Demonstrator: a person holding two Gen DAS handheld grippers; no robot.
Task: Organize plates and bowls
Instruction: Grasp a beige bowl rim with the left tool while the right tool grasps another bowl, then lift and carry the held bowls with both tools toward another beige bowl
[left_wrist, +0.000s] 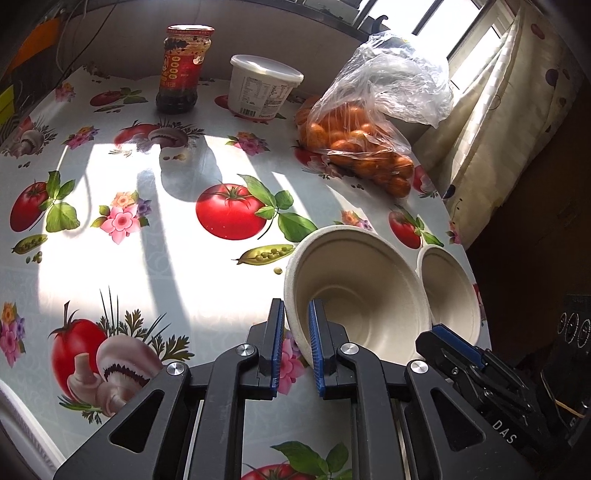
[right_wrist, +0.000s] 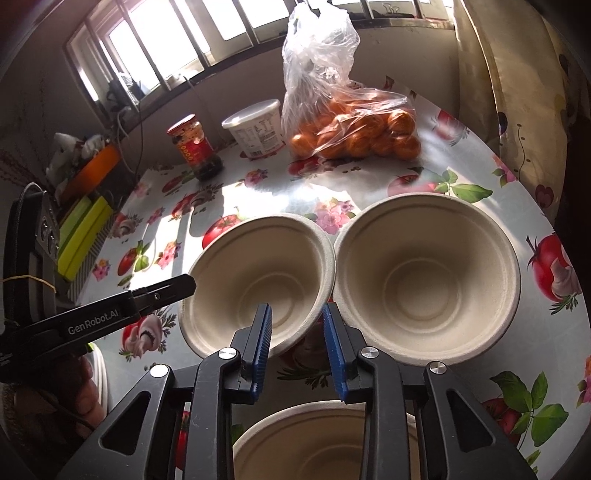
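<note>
Gripping the near rim of the left bowl (left_wrist: 354, 291) was the step in hand: my left gripper (left_wrist: 297, 343) had its jaws narrowed onto the wall of that bowl, one blue pad outside, one inside, low in the middle of the left wrist frame. The bowl sat tilted toward me, its near edge lifted off the counter (left_wrist: 147, 258), so I judged the grip real. In the right wrist frame my right gripper (right_wrist: 297, 347) stood with its jaws partly drawn in, straddling the right side of that same bowl's rim; whether the pads pressed on it I could not tell. The second bowl (right_wrist: 426, 277) sat just beside it, rims touching, centre right. A third bowl (right_wrist: 314, 443) showed at the bottom edge, under my right jaws. Next, I reckoned, came a steady lift of the held bowl and a nesting into its neighbour, keeping clear of the bag of oranges (right_wrist: 351, 129) in the upper middle.
</note>
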